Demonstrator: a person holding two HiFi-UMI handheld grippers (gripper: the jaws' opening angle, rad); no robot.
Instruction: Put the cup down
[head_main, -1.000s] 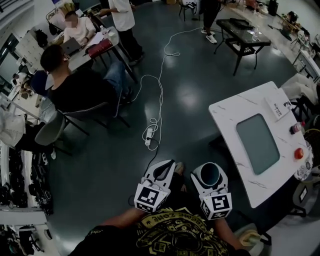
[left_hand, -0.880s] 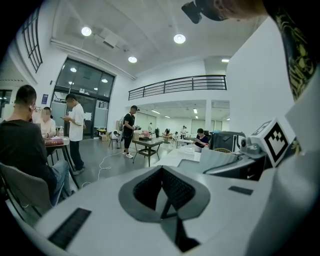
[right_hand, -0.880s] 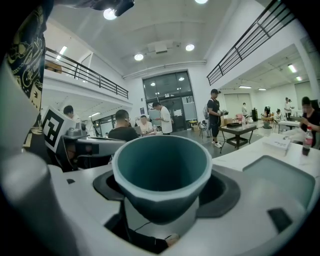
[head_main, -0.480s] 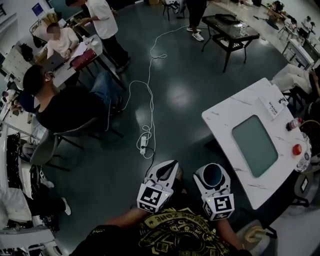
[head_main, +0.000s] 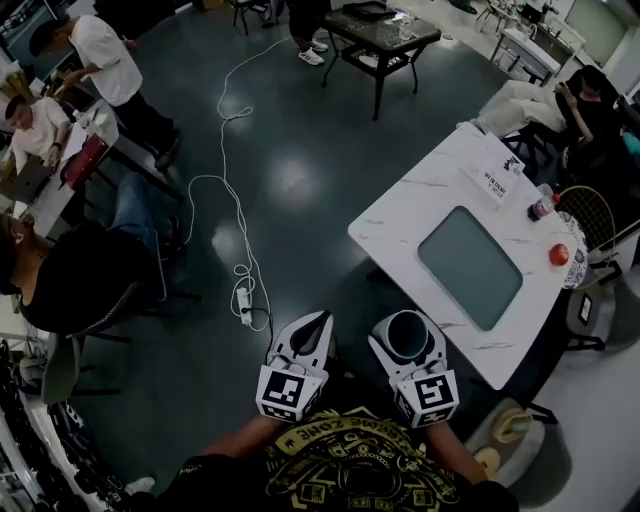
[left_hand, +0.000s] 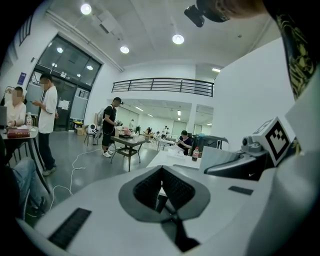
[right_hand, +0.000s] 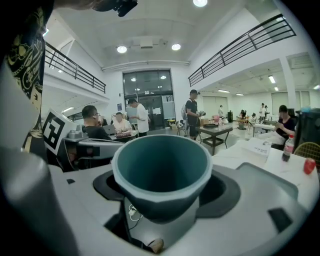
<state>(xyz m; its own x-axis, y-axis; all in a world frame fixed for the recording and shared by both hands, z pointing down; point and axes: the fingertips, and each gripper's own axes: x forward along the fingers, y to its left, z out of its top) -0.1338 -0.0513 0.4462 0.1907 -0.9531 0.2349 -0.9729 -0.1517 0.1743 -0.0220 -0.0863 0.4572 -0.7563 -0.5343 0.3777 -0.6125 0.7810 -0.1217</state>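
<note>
A teal cup (head_main: 408, 334) with a pale rim sits upright between the jaws of my right gripper (head_main: 407, 345), which is shut on it. In the right gripper view the cup (right_hand: 161, 170) fills the centre, its open mouth facing the camera. The cup hangs over the dark floor, just short of the near-left edge of a white marble table (head_main: 400, 215). A grey-green mat (head_main: 470, 266) lies on that table. My left gripper (head_main: 318, 322) is held beside the right one, shut with nothing in it; its dark pads (left_hand: 150, 186) meet.
On the table's far side are a small bottle (head_main: 541, 208), a red round object (head_main: 558, 254) and a printed card (head_main: 497, 180). A white cable with a power strip (head_main: 243, 300) runs across the floor. People sit at desks on the left. A black table (head_main: 380, 30) stands further off.
The head view has swung, so the marble table now lies nearer and more to the left. Both grippers keep the same pose, the cup still held.
</note>
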